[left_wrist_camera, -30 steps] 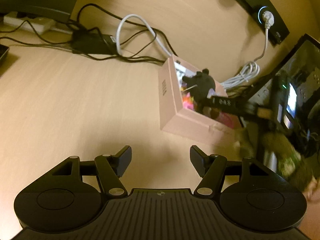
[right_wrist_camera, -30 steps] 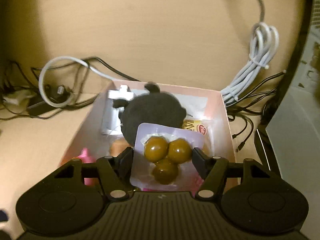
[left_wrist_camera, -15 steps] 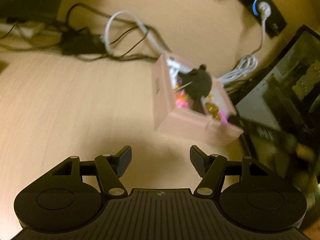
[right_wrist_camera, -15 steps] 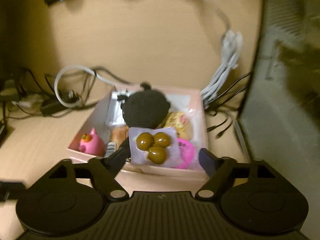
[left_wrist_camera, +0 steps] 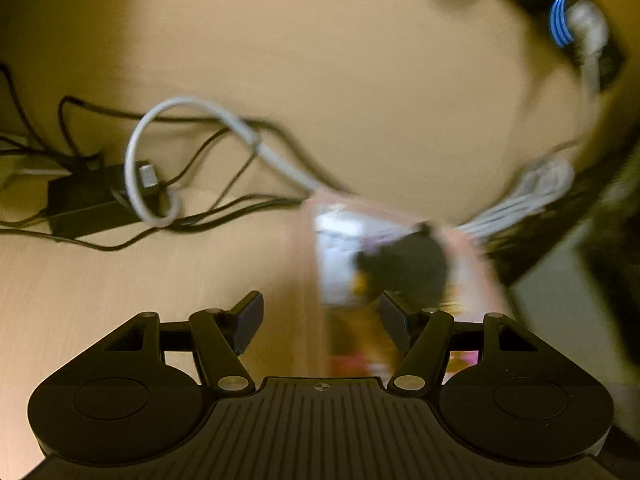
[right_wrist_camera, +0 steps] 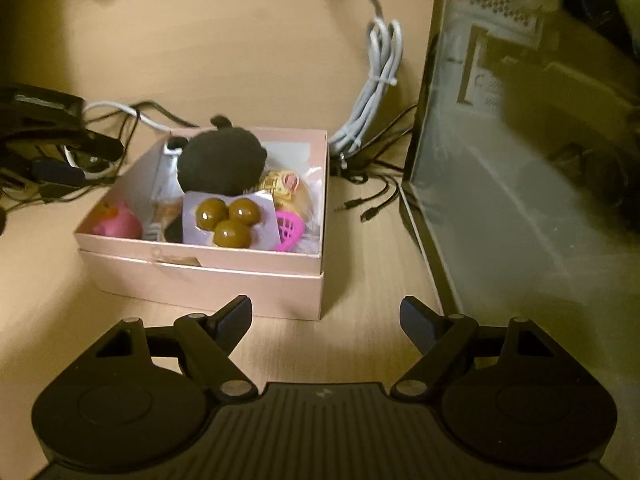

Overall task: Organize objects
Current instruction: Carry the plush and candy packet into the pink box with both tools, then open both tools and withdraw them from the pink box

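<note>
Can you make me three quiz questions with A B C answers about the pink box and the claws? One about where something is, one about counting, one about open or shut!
1. Where is the packet of brown balls?
A. In the pink box
B. On the table beside the box
C. In the right claw

2. How many brown balls are in the packet?
A. Two
B. Three
C. Five

3. How is the right claw?
A. Shut on the packet
B. Shut and empty
C. Open and empty

Answers: 1 A, the packet lies on top of the toys inside the box. 2 B, three round balls show under the clear cover. 3 C, its fingers stand wide apart in front of the box with nothing between them.
</note>
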Tool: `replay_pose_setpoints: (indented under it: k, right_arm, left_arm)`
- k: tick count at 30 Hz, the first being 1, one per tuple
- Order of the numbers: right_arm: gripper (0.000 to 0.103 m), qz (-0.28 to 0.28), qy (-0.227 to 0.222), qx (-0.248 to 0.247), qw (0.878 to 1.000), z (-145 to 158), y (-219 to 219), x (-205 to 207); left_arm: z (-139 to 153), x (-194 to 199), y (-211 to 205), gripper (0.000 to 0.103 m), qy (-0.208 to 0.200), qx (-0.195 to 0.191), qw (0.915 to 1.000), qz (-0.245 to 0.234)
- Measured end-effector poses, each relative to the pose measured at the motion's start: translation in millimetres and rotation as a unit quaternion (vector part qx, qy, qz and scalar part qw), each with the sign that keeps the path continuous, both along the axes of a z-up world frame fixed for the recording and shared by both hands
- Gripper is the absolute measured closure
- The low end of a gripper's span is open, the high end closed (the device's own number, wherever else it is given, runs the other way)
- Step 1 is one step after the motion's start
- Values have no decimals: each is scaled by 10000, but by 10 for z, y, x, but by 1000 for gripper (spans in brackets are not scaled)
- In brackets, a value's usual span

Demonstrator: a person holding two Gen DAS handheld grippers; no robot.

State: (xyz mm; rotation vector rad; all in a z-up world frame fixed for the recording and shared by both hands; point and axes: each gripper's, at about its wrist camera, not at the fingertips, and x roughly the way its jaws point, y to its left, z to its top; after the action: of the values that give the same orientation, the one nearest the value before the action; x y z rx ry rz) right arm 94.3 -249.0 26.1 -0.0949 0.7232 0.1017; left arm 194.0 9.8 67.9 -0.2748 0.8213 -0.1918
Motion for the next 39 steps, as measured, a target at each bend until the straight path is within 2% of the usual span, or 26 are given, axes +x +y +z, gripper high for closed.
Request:
replay_pose_setpoints:
  k: [2, 4, 7, 9, 13, 19, 23, 25, 26, 28, 30, 32, 35, 39]
  right_arm:
    - [25, 34, 55, -30, 10000, -48, 50, 53]
    - [25, 95, 52, 33, 9999, -63, 116, 80]
    - [25, 252, 15, 129, 9996, -56, 268, 115]
    - [25, 374, -22, 78, 9993, -44, 408, 150]
    - [27, 493, -135, -181, 9985, -37, 687, 207]
    - [28, 432, -83, -296, 9986, -3, 813, 282]
    - [28, 211, 12, -279, 9994, 19, 804, 262]
    - [25, 130, 122, -127, 9998, 47, 773, 222]
    - [19, 74, 163, -32, 9998, 60, 753, 180]
    - [14, -105, 185, 104, 9997, 62, 713, 47]
    - [12, -243, 246, 143, 9993, 35, 700, -95]
    - [3, -389, 313, 185, 9986, -10, 684, -273]
    - [0, -516, 356, 263, 9977, -81, 664, -559]
    - [0, -376, 591, 147, 9974, -215, 671, -817]
  left_arm:
    - [-99, 54, 29, 33, 161, 297, 9994, 105]
    - [-144, 25, 148, 19, 148, 224, 9996, 110]
    - [-164, -37, 323, 8, 55, 300, 9994, 189]
    - [-162, -40, 406, 7, -67, 448, 9986, 256]
    - [-183, 22, 645, 5, -46, 279, 9985, 460]
    - [-211, 84, 741, 2, -121, 244, 9992, 298]
    - [-153, 51, 689, 4, -165, 355, 9990, 231]
    - [-54, -51, 702, 4, -453, 438, 9977, 239]
    - [6, -124, 720, 4, -630, 459, 9967, 245]
    - [119, -288, 763, 4, -909, 538, 9939, 319]
    - [198, -507, 829, 4, -1114, 546, 9913, 449]
    - [217, -733, 886, 4, -1232, 483, 9903, 415]
    - [144, -1147, 897, 4, -1206, 516, 9912, 202]
    - [-69, -1649, 832, 4, -844, 598, 9946, -52]
